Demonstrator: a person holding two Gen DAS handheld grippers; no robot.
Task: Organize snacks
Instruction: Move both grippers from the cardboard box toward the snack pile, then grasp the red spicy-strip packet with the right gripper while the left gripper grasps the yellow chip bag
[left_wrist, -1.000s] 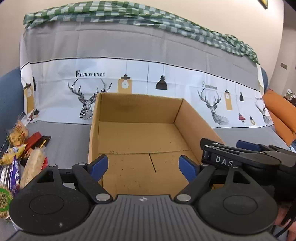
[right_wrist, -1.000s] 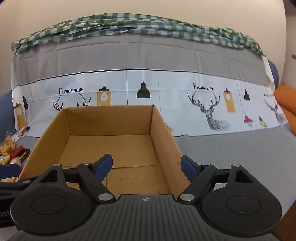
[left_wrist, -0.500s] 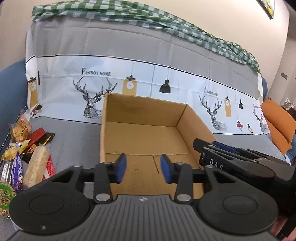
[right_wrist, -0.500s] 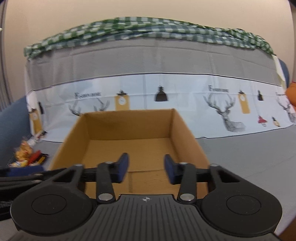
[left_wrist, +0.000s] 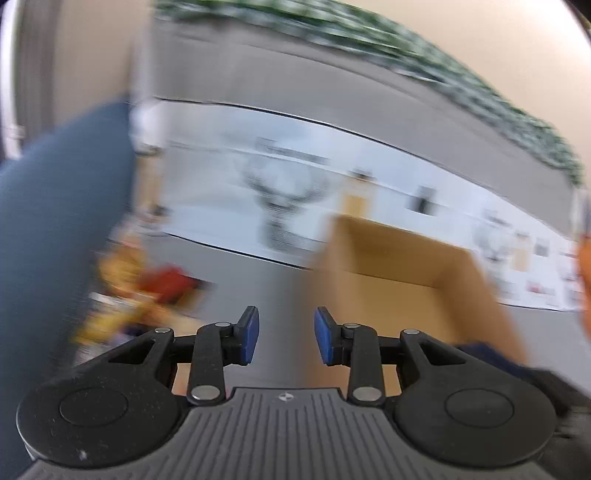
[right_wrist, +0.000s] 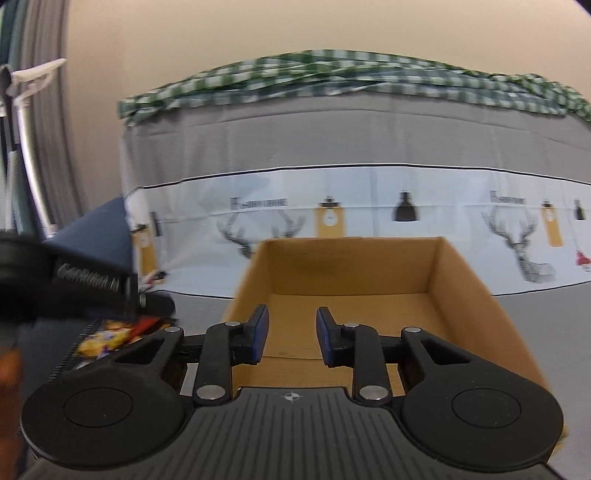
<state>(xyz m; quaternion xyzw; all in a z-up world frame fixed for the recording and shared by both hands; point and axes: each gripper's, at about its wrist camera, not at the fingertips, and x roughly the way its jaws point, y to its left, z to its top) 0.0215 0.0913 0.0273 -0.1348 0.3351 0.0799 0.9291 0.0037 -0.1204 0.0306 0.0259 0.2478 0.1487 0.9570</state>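
An empty open cardboard box (right_wrist: 458, 273) stands on the grey cloth; it also shows at the right of the blurred left wrist view (left_wrist: 461, 280). A pile of snack packets (left_wrist: 147, 295) lies left of the box, blurred; part of it shows in the right wrist view (right_wrist: 110, 336). My left gripper (left_wrist: 283, 336) is open with a narrow gap and empty, over the cloth between the snacks and the box. My right gripper (right_wrist: 291, 336) is open with a narrow gap and empty, in front of the box. The left gripper's body (right_wrist: 74, 284) shows at the left of the right wrist view.
A sofa back draped with a grey and white deer-print cloth (right_wrist: 369, 206) and a green checked cloth (right_wrist: 332, 81) rises behind the box. A dark blue cushion (left_wrist: 55, 240) is at the far left. An orange cushion (left_wrist: 585, 280) is at the right edge.
Both grippers narrowed from wide open to a small gap. The left gripper swung fast to the left, toward the snack pile; the right gripper also turned a little left.
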